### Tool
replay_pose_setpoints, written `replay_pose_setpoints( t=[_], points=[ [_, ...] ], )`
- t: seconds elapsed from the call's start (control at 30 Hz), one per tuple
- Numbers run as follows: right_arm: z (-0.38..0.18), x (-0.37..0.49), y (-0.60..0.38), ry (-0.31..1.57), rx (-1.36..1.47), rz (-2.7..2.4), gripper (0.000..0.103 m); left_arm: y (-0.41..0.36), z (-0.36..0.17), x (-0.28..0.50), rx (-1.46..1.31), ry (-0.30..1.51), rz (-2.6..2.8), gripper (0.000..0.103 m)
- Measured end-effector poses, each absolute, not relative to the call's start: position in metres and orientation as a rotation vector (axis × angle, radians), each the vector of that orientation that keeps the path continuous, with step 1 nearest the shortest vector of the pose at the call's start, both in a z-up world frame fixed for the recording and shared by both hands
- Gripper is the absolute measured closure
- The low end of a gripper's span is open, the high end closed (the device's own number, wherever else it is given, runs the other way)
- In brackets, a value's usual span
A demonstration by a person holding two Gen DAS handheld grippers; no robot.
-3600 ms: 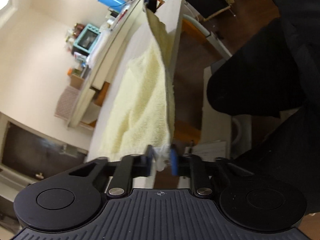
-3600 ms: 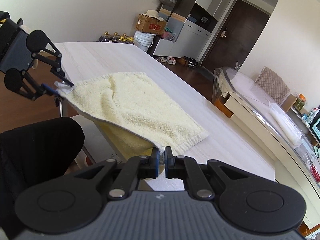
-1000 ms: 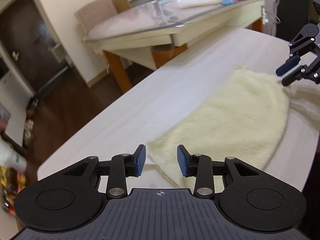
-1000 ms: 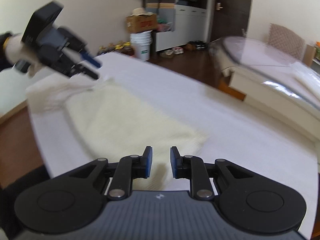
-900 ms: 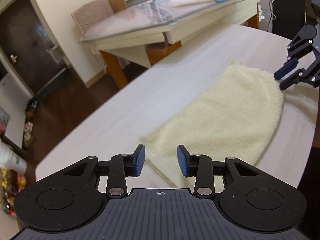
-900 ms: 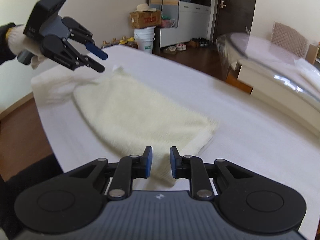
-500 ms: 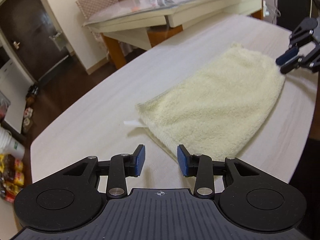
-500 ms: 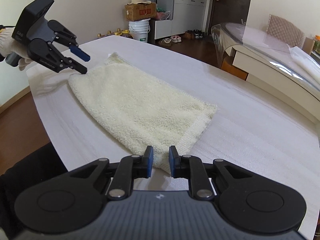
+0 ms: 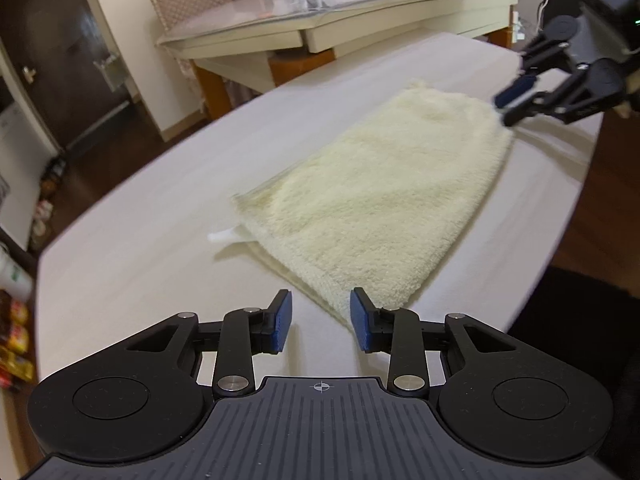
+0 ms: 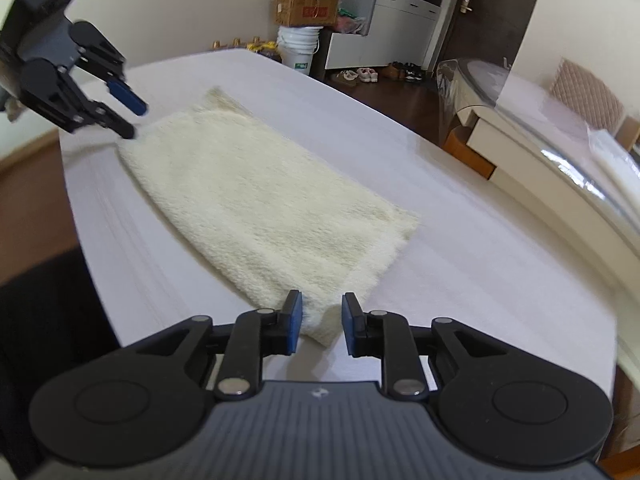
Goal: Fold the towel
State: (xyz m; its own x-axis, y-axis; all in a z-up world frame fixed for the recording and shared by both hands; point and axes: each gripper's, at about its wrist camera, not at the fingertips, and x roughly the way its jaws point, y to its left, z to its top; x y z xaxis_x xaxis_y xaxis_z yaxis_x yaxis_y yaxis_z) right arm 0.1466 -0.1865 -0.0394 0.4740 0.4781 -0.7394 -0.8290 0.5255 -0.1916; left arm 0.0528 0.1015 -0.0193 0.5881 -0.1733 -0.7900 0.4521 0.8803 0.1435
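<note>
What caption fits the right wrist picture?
Open right gripper at one end of the folded yellow towel, left gripper open at the other.

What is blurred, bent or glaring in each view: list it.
Left wrist view: right gripper motion-blurred, towel soft, table edge bowed by fisheye, glare on the glass desk. Right wrist view: left gripper smeared, towel fuzzy, near table edge streaked, desk reflecting bright light.

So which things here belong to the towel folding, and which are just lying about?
Part of the job:
towel, lying folded on the white table
left gripper, open
right gripper, open

Just lying about:
cardboard box
white bucket
shoes
glass-topped desk
padded chair
</note>
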Motion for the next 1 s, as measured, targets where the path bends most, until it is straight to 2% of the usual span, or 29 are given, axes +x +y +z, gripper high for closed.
replay_pose_setpoints(
  t=[0.17,0.3,0.4,0.6,0.67,1.0],
  points=[
    [-0.036,0.142,-0.185,0.609,-0.67,0.793,0.078,0.101,-0.012,0.044,0.327,0.855,-0.398,0.065],
    [-0.025,0.093,-0.158,0.426,-0.734,0.802,0.078,0.12,0.003,0.055,0.343,0.811,-0.351,0.061],
    [-0.024,0.056,-0.124,0.354,-0.717,0.851,0.078,0.133,0.011,0.069,0.365,0.782,-0.331,0.059],
    [-0.04,0.001,-0.048,0.332,-0.767,0.939,0.078,0.144,0.023,0.082,0.428,0.733,-0.372,0.056],
    [-0.046,-0.003,-0.031,0.339,-0.796,0.947,0.078,0.145,0.024,0.079,0.453,0.715,-0.405,0.051],
    [-0.069,-0.009,0.019,0.339,-0.988,0.906,0.078,0.157,0.018,0.072,0.54,0.696,-0.522,0.045]
  ],
)
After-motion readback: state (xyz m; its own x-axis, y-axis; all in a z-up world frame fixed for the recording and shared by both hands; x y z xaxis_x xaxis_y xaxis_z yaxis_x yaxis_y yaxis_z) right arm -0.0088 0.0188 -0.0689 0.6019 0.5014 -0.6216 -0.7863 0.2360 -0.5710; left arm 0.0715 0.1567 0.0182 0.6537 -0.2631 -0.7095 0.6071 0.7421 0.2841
